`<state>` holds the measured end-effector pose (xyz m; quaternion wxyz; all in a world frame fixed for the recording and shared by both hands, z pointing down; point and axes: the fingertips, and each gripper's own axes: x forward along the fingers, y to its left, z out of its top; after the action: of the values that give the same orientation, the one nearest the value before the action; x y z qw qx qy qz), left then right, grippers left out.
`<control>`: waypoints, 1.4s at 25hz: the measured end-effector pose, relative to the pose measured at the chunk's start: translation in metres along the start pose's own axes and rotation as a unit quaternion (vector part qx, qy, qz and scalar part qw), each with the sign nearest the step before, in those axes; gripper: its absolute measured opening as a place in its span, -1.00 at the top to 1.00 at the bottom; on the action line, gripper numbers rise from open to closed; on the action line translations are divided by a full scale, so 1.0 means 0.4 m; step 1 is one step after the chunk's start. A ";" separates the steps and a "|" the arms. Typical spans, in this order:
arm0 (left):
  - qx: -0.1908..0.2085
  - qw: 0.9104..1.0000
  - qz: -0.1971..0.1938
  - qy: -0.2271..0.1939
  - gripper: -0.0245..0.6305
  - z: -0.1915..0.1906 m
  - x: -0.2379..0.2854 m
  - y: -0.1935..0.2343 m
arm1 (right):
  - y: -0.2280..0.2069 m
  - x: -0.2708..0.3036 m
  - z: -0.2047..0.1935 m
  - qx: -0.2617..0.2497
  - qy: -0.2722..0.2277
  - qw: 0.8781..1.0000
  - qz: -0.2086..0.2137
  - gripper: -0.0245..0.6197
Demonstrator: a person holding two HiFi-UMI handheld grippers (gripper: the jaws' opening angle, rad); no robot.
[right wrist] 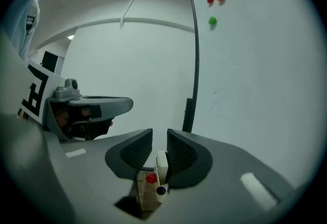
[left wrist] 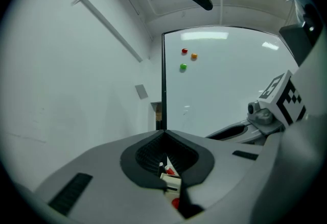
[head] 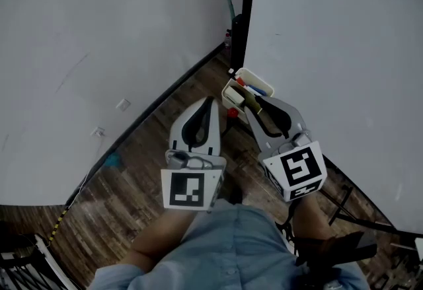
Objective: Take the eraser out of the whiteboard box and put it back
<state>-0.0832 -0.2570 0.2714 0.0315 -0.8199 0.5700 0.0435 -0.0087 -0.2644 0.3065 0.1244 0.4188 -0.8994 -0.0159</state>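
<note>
Shirt (head: 225,242), light blue, fills the head view's bottom edge. Left tool (head: 210,102): jaws closed tip to tip, holding nothing, above the wood floor (head: 132,170). Right tool (right wrist: 159,133): jaws parted, gripping nothing, tips at the box (head: 246,78) by the whiteboard's (head: 330,51) lower corner. Eraser (head: 254,105): seemingly the dark olive block at the box's near end, seen only in the head view. The right gripper view shows instead a white edge and a red cap (right wrist: 150,178). Magnets (right wrist: 212,21): three in the gripper views, one green in the head view.

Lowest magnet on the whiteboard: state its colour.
Green. The lowest magnet shows best in the right gripper view.
</note>
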 end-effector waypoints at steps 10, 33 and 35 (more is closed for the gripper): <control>-0.028 0.999 -0.029 0.019 0.92 -0.063 0.114 0.074 | 0.000 0.141 -0.105 0.001 0.118 0.993 0.031 0.50; -0.045 0.997 -0.056 0.032 0.92 -0.111 0.226 0.125 | -0.020 0.245 -0.251 -0.020 0.260 0.964 0.043 0.53; -0.042 0.997 -0.055 0.032 0.92 -0.108 0.229 0.125 | -0.022 0.243 -0.243 -0.019 0.252 0.967 0.041 0.54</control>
<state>-0.0969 -0.3643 0.3045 -0.0192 -0.8518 0.5220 0.0391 -0.0391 -0.3364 0.4198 0.3556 0.3694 -0.8549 0.0786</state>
